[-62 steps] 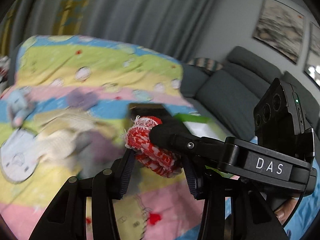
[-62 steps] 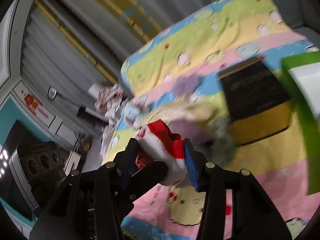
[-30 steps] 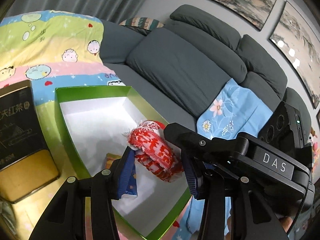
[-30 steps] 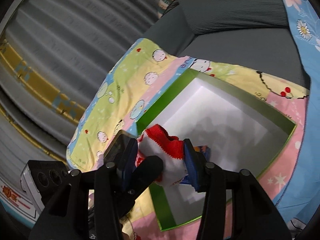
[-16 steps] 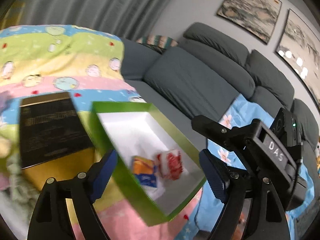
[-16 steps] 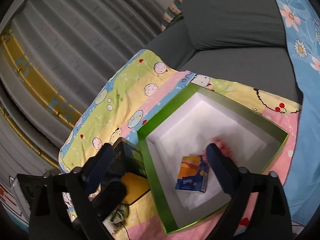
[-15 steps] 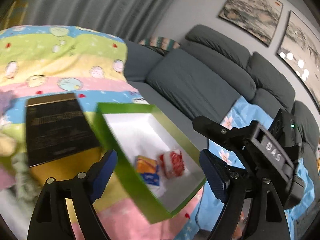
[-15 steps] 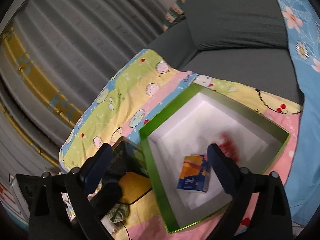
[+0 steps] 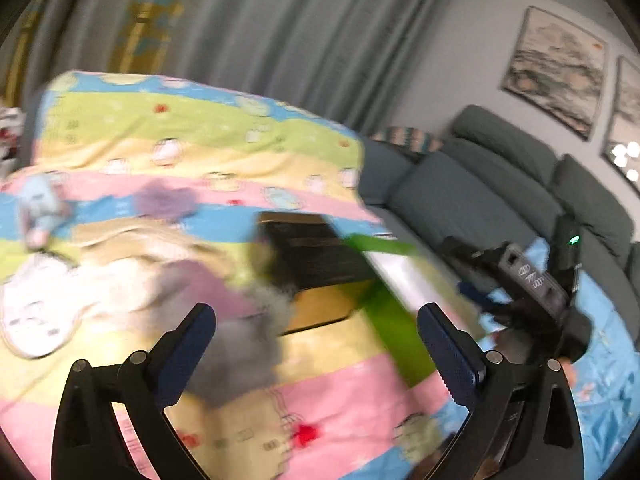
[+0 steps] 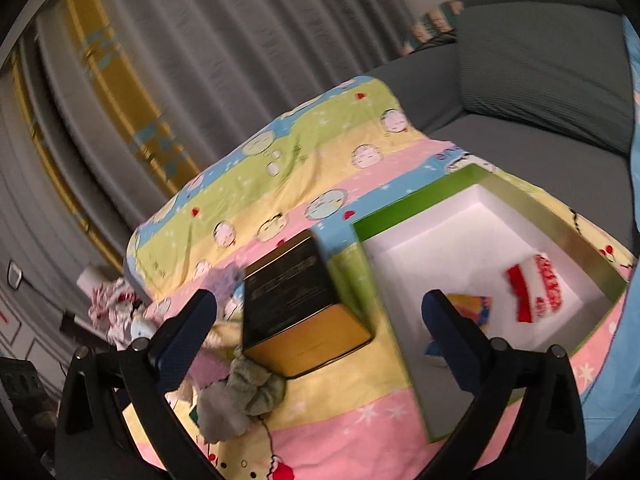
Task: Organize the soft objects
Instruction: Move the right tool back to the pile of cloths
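Inside green box [image 10: 404,208]: red-white sock [image 10: 534,288], small packet [image 10: 470,308]; box on striped blanket [image 10: 320,152]; both grippers [image 9: 316,344] [image 10: 320,328] spread, empty

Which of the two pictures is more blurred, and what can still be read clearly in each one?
Left wrist view: heavy motion blur; blanket and green box smear, only the left gripper is sharp. Right wrist view: much sharper; the red-and-white sock in the box and the black tin read clearly.
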Available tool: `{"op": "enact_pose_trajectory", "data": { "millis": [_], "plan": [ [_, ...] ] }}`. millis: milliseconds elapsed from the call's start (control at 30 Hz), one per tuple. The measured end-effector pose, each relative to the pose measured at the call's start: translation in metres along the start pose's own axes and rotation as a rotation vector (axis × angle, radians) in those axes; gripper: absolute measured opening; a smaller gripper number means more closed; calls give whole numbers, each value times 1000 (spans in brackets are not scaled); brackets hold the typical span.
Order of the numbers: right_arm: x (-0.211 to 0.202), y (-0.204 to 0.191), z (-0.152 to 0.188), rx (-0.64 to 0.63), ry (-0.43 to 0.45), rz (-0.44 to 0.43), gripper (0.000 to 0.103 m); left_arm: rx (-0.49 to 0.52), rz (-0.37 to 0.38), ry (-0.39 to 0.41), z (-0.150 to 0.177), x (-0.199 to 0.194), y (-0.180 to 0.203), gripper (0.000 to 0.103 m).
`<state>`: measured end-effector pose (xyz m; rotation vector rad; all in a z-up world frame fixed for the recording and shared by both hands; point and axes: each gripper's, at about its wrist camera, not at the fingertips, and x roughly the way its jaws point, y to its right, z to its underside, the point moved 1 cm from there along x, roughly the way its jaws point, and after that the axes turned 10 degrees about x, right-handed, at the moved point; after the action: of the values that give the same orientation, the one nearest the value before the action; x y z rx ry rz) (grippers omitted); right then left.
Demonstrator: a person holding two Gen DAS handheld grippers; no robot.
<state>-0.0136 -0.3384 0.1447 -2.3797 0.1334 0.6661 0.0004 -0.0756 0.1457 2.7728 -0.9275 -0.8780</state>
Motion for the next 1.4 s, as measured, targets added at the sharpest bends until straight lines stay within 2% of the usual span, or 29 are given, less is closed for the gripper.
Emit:
{"op": "enact_pose_trajectory", "data": {
  "millis": [167, 300, 400, 467, 600, 700, 833, 1133, 1400],
  "plan": [
    [11, -30, 16, -81, -55, -32, 102, -53, -152, -30, 26, -18, -44, 100],
    [20, -52, 34, -167, -118, -28, 102, -82, -223, -76, 57, -27, -79, 100],
    [28, -59, 43, -190, -150, -15, 102, -145, -210, -67, 74, -32, -102, 100],
    [35, -63, 49, -200, -179, -5, 102, -180, -258, -70, 79, -32, -114, 100],
    [50, -71, 65, -215, -243, 5, 102, -184, -272, -52, 80, -35, -121, 100],
    [62, -78, 76, -216, -285, 25, 102, -180, -303, -72, 83, -34, -124, 100],
    [71, -91, 94, -248, -343, 7, 102, -175, -337, -97, 85, -35, -127, 100],
    [82, -113, 122, -344, -400, 10, 102, -209, -342, -72, 85, -43, -135, 100],
    [98, -113, 144, -347, -502, 22, 102, -196, -348, -121, 86, -34, -133, 100]
  ]
}}
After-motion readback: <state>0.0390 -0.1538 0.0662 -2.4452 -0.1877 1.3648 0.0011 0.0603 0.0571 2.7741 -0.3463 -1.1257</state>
